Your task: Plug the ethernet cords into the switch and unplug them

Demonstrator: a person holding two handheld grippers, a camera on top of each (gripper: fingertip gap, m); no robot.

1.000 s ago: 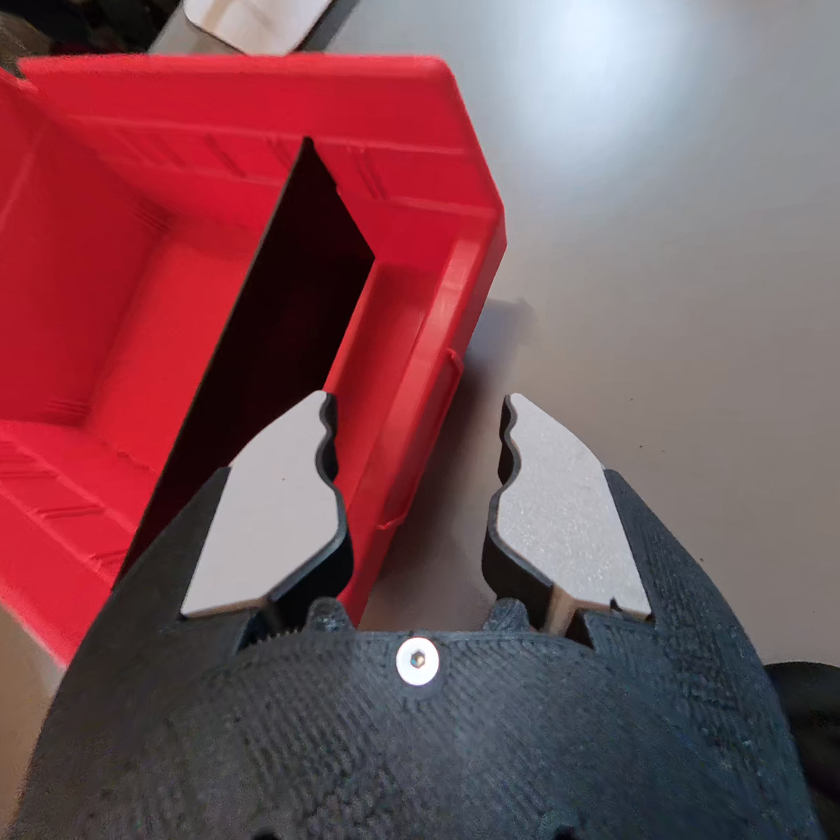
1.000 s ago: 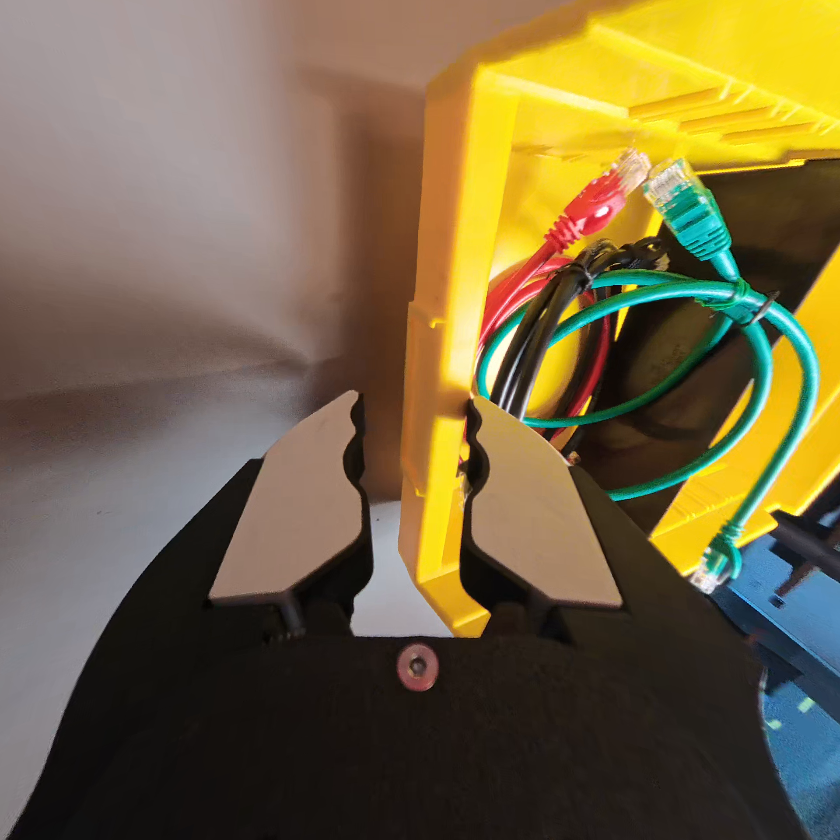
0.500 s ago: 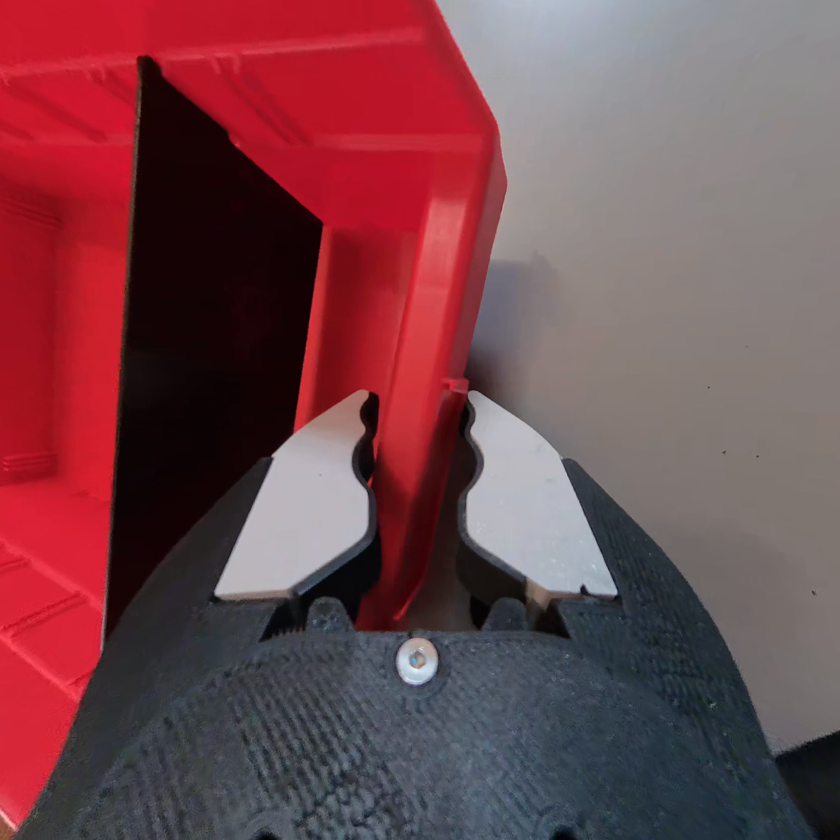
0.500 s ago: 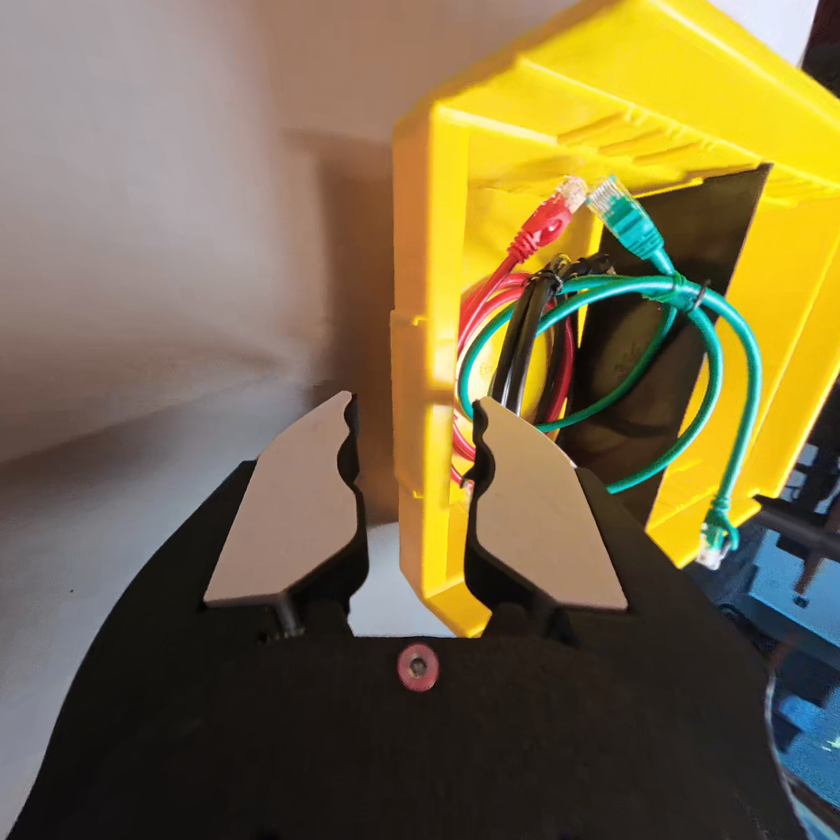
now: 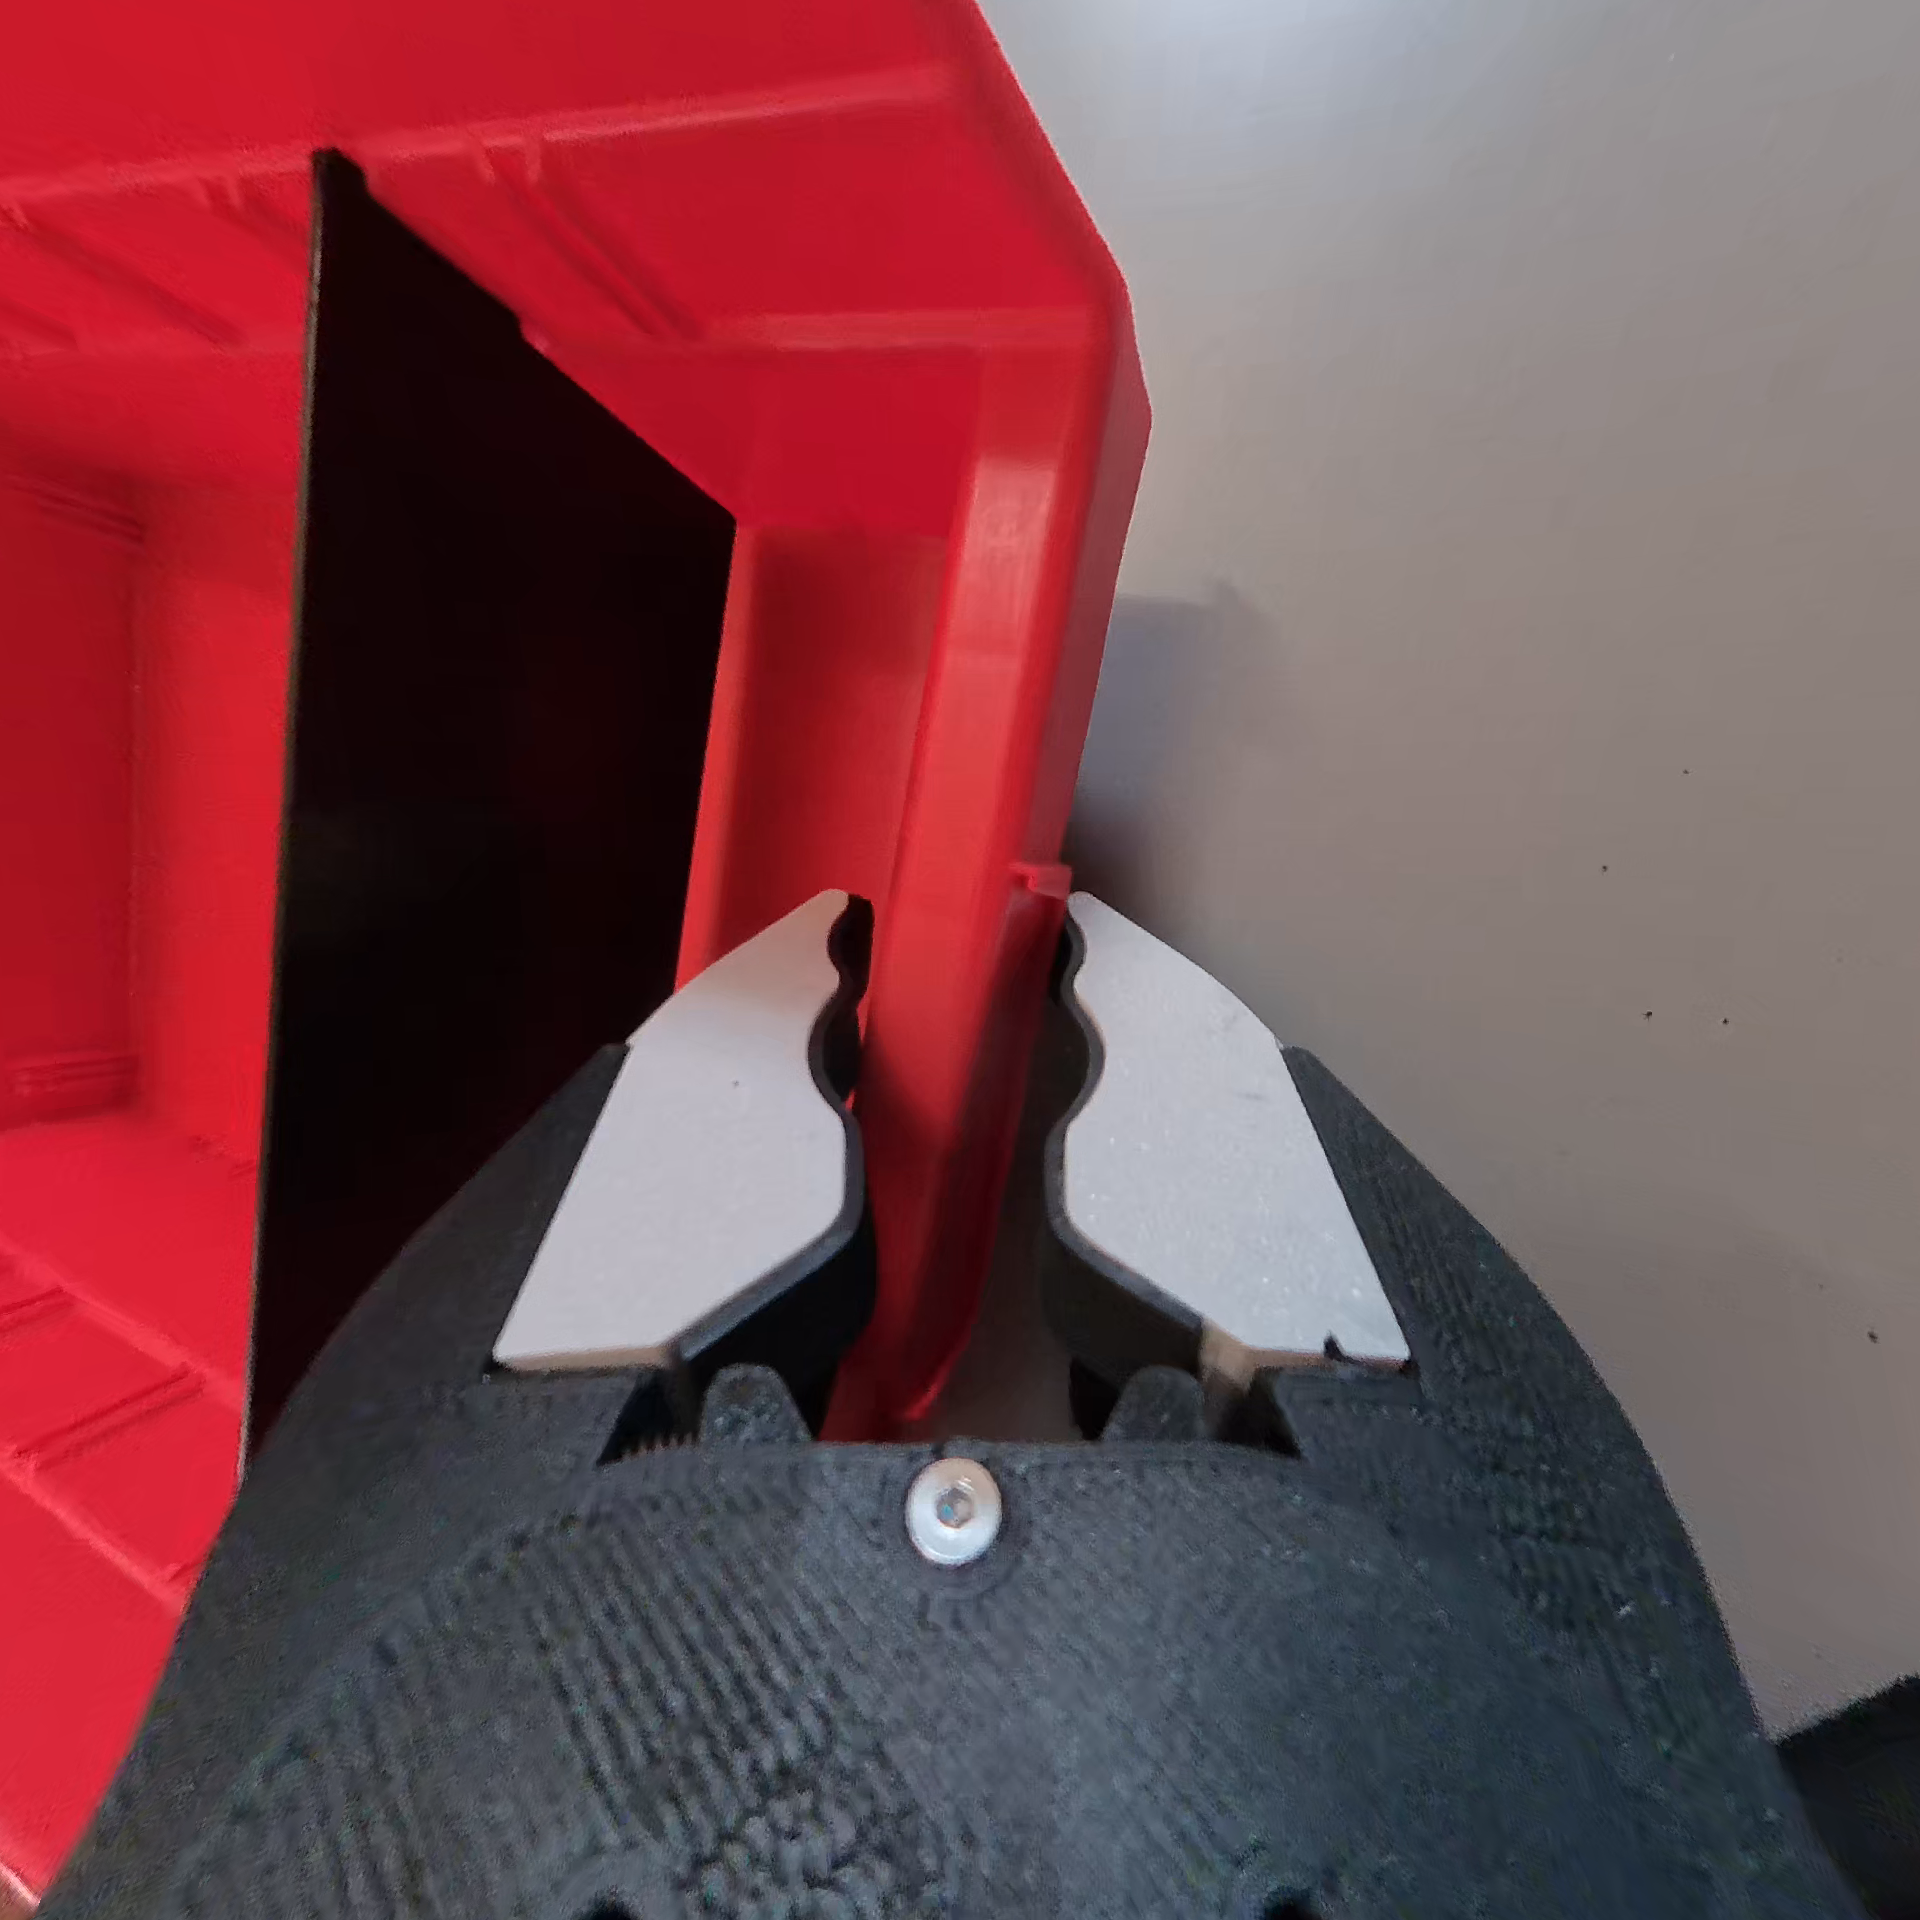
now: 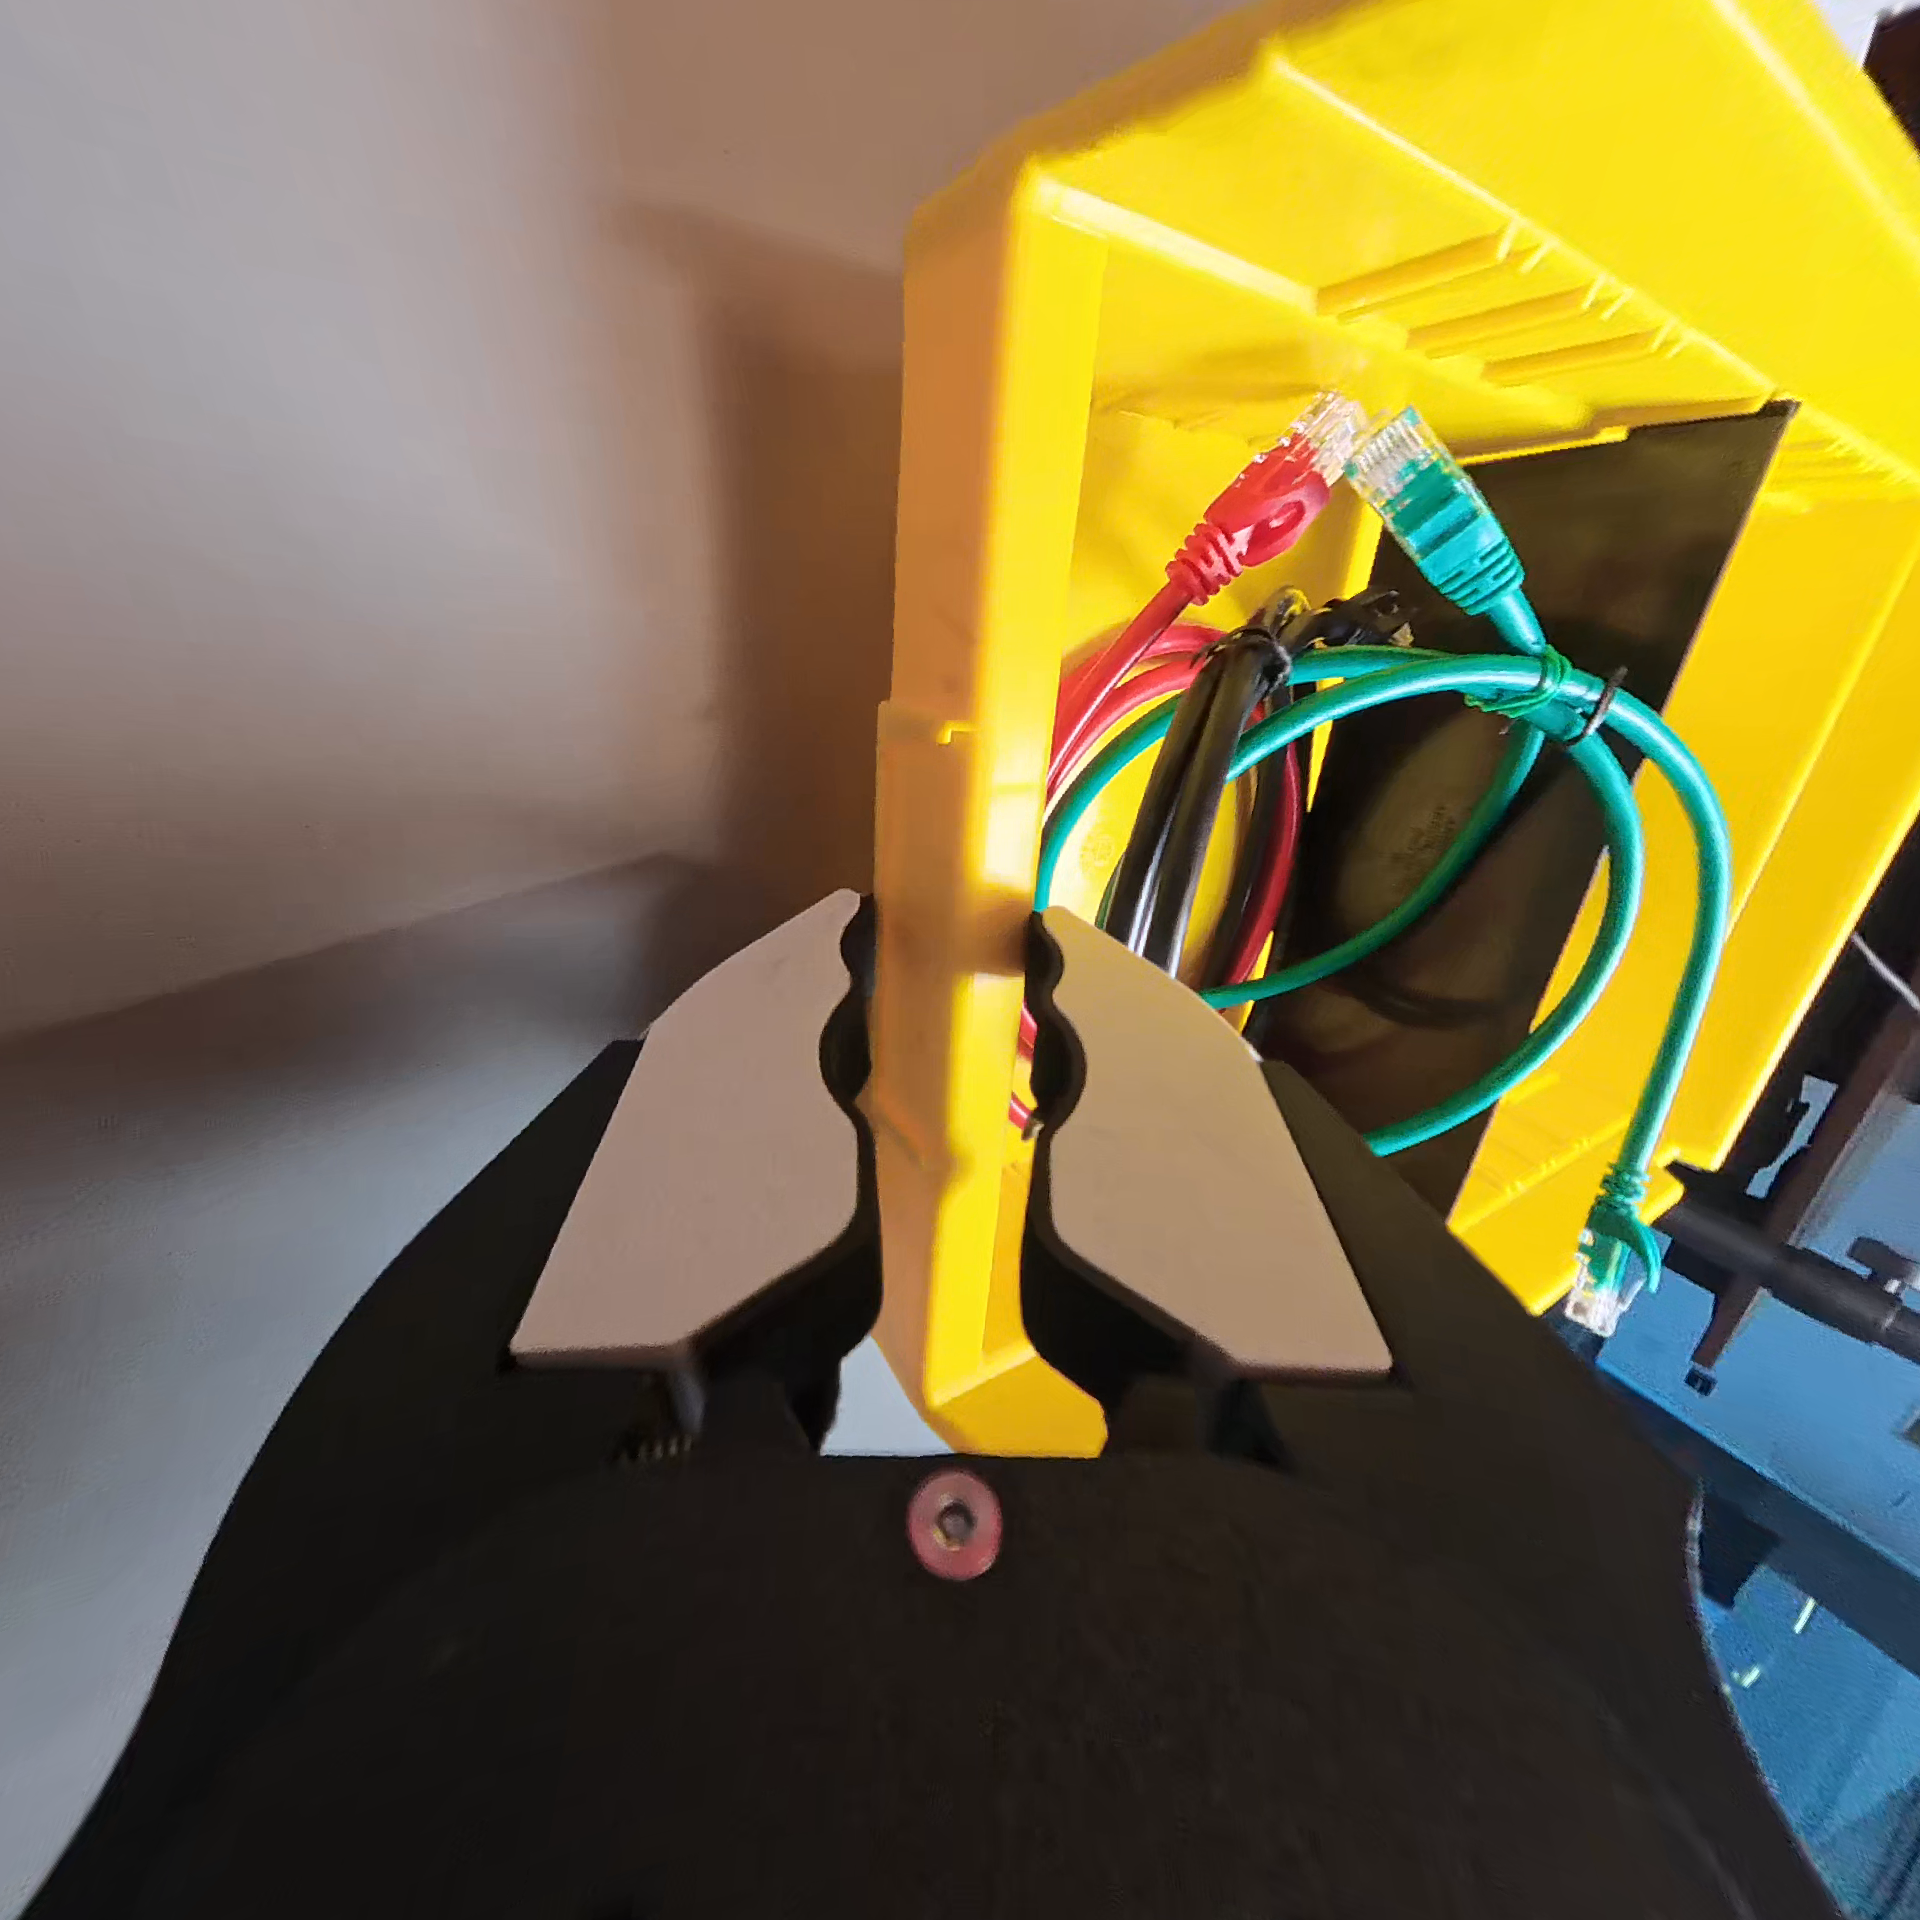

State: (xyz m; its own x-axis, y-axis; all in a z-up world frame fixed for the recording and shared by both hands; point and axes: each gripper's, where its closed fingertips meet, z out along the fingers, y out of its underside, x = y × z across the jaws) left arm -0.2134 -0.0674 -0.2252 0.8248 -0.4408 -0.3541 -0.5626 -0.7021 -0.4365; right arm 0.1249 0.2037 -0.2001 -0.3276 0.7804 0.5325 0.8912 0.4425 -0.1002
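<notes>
My left gripper (image 5: 961,914) is shut on the right wall of an empty red bin (image 5: 831,312) with a black divider (image 5: 499,727) inside. My right gripper (image 6: 948,914) is shut on the left wall of a yellow bin (image 6: 1455,208), which looks tilted. Inside it lie a coiled red ethernet cord (image 6: 1257,520), a green ethernet cord (image 6: 1444,520) and a black cord (image 6: 1174,790) beside a black divider (image 6: 1455,831). One green plug (image 6: 1610,1278) hangs over the bin's lower edge. No switch is in view.
The grey table (image 5: 1558,623) lies to the right of the red bin, and to the left of the yellow bin (image 6: 312,727). Dark frame parts and a bluish surface (image 6: 1818,1455) show beyond the yellow bin at the right.
My left gripper moved over the red bin's wall and closed on it. My right gripper closed on the yellow bin's wall, and the bin has shifted and tilted in view.
</notes>
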